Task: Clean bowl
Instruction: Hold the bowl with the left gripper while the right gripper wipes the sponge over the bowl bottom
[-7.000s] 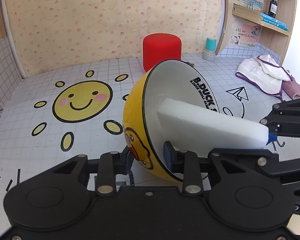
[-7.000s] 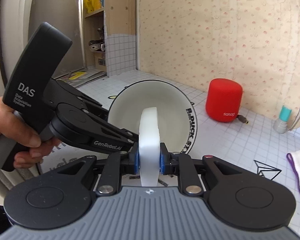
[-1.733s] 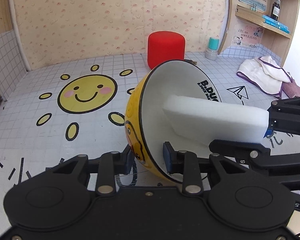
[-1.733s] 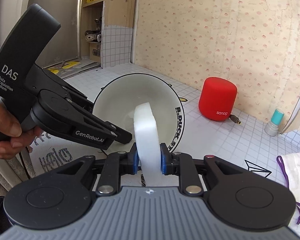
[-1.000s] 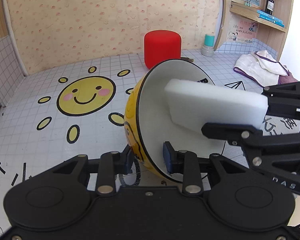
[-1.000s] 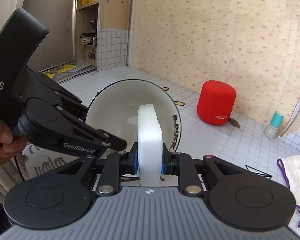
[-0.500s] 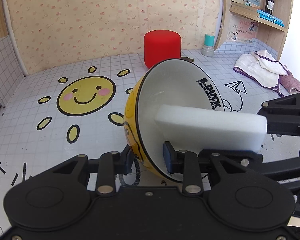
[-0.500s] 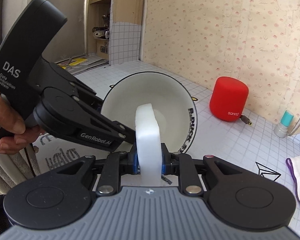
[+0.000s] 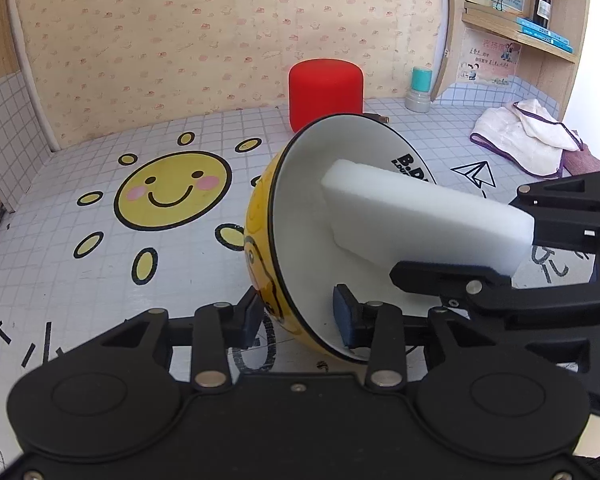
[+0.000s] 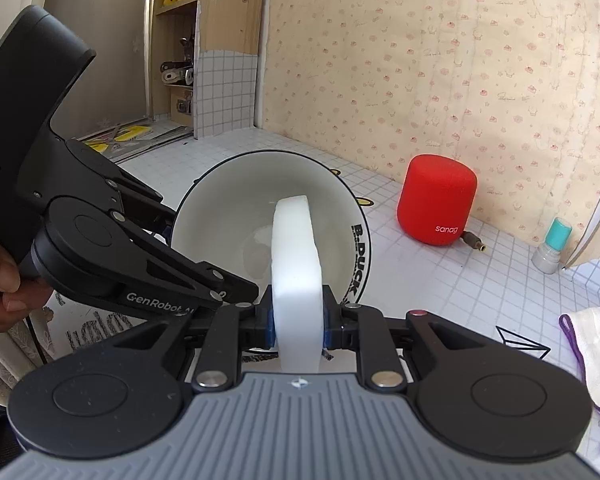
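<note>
Holding the yellow bowl (image 9: pixel 268 248) tipped on its side over the desk (image 9: pixel 100 280), we judge it rigid, glazed, slippery and breakable, best pinched at its rim. Our left tongs (image 9: pixel 296 316) straddle that rim, jaws just loosened yet touching. Our right tongs (image 10: pixel 298 326), angled down, clamp the soft, light sponge (image 10: pixel 296 256) inside

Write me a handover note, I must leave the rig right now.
Left tongs: astride the wall of the tilted yellow bowl; jaws have just been opening, and whether they pinch it is unclear.
Right tongs: shut on the white sponge, its far end inside the bowl.
Done: wiping under way; the inside looks clean.
To do: finish the wipe, set the bowl upright.
</note>
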{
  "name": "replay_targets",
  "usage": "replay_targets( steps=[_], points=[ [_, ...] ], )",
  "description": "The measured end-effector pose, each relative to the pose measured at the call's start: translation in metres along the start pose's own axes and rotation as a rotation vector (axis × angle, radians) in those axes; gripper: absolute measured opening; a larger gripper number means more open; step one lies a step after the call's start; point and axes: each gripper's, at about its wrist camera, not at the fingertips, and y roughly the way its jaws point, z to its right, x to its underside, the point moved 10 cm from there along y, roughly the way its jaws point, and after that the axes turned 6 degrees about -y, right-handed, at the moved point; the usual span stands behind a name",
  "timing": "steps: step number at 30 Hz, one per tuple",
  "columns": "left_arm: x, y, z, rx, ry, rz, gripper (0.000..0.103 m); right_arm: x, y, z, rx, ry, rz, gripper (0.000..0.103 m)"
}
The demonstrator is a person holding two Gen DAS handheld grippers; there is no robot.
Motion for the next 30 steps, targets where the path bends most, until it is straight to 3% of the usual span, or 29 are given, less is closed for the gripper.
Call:
replay_targets(
  steps=[5, 11, 13, 16, 17, 23, 28, 30],
  points=[
    [0.002, -0.005, -0.006, -0.018, -0.143, 0.048, 0.057, 0.001, -0.003, 0.005, -0.003, 0.023, 0.007, 0.022],
    [0.005, 0.001, -0.009, 0.009, -0.252, 0.049, 0.061, 0.004, -0.008, 0.008, -0.009, 0.025, 0.006, 0.022],
    [0.004, 0.003, -0.007, 0.003, -0.24, 0.057, 0.058, 0.005, -0.009, 0.007, -0.009, 0.017, 0.002, 0.022],
    [0.002, 0.006, -0.008, -0.014, -0.219, 0.047, 0.04, 0.006, -0.01, 0.008, -0.015, 0.02, 0.009, 0.022],
    [0.001, 0.006, -0.006, 0.018, -0.215, 0.03, 0.032, 0.006, -0.011, 0.009, -0.015, 0.022, 0.011, 0.022],
    [0.0, 0.004, -0.002, 0.036, -0.121, 0.012, 0.03, 0.005, -0.013, 0.01, -0.01, 0.012, 0.012, 0.023],
    [-0.004, 0.0, 0.0, 0.02, 0.031, -0.008, 0.03, 0.006, -0.015, 0.008, -0.014, 0.005, 0.011, 0.023],
    [-0.003, 0.0, -0.002, 0.028, 0.034, -0.015, 0.03, 0.005, -0.015, 0.006, -0.022, 0.005, 0.014, 0.023]
  ],
)
